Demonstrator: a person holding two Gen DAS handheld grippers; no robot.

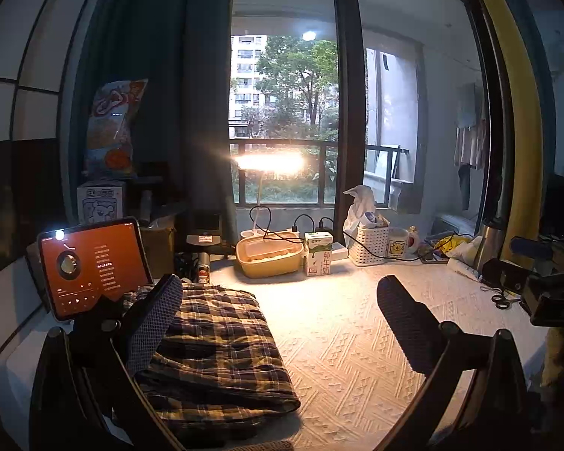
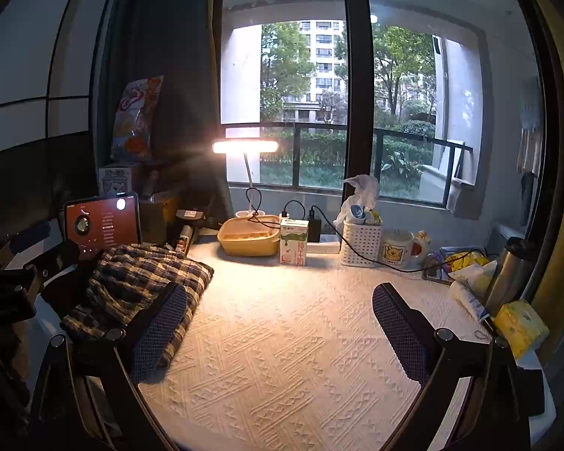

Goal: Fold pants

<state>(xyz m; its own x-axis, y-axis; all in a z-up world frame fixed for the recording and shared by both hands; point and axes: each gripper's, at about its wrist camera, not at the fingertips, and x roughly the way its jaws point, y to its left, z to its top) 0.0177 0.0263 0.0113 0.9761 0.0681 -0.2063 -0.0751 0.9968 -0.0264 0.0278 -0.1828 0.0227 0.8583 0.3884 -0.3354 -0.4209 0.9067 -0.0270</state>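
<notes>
Judging by the compact pants [image 1: 214, 345], folding looks done; my left gripper [image 1: 282, 323] and right gripper [image 2: 280, 323] gape empty.

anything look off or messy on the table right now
Nothing spilled or damaged. The plaid pants lie in a slightly rumpled folded stack at the table's left edge; both grippers are open, holding nothing.
</notes>
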